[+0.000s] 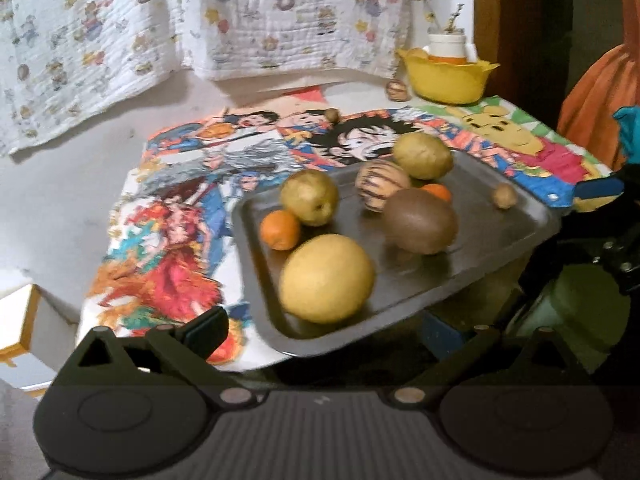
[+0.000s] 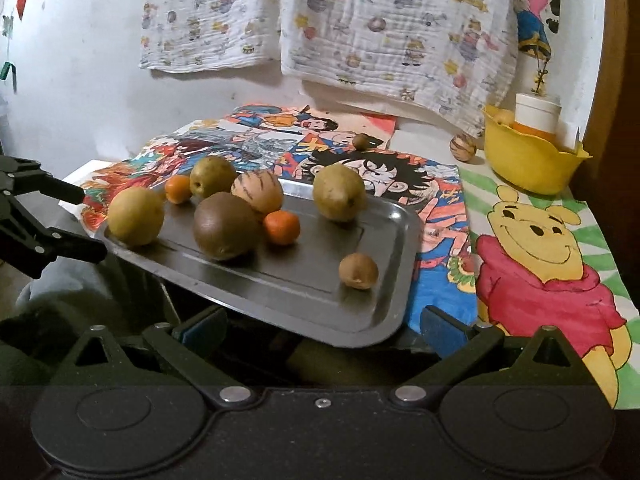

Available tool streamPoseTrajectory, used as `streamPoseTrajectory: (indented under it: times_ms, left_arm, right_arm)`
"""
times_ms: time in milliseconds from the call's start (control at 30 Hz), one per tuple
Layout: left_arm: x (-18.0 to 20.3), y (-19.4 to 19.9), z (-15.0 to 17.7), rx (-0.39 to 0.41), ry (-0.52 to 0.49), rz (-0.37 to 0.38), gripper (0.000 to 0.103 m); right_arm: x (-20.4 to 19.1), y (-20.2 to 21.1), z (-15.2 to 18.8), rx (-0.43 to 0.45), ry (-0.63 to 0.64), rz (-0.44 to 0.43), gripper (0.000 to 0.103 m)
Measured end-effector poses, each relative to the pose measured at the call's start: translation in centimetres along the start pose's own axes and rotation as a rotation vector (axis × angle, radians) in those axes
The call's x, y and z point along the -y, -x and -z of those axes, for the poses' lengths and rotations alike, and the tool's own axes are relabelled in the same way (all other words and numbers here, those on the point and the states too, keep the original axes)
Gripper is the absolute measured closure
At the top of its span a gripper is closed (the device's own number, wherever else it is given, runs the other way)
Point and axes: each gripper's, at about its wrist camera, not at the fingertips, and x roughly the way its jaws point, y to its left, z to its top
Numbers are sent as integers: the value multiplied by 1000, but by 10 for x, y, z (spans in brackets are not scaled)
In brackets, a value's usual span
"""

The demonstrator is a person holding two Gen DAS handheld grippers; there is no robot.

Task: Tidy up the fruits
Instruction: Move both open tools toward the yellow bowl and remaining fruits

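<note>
Walnut (image 2: 463, 146) beside yellow bowl (image 2: 528, 168), behind tray (image 2: 384, 280)

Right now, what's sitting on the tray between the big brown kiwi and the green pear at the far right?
A small orange lies between the big brown kiwi and the pear, clearest in the right wrist view.

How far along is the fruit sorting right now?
Seven fruits sit on the metal tray, among them the big kiwi and an orange. Both grippers, right and left, are open and empty. Two small fruits remain on the table near the yellow bowl.
</note>
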Motion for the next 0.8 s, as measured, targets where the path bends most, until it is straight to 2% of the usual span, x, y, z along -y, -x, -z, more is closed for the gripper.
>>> streamPoseTrajectory:
  times_ms: [300, 800]
  left_arm:
    - [-2, -6, -22, 18, -68, -35, 0]
    - [-10, -38, -75, 44, -104, -58, 0]
  right_arm:
    - [6, -14, -23, 40, -14, 17, 1]
    - [29, -54, -59, 69, -42, 35, 1]
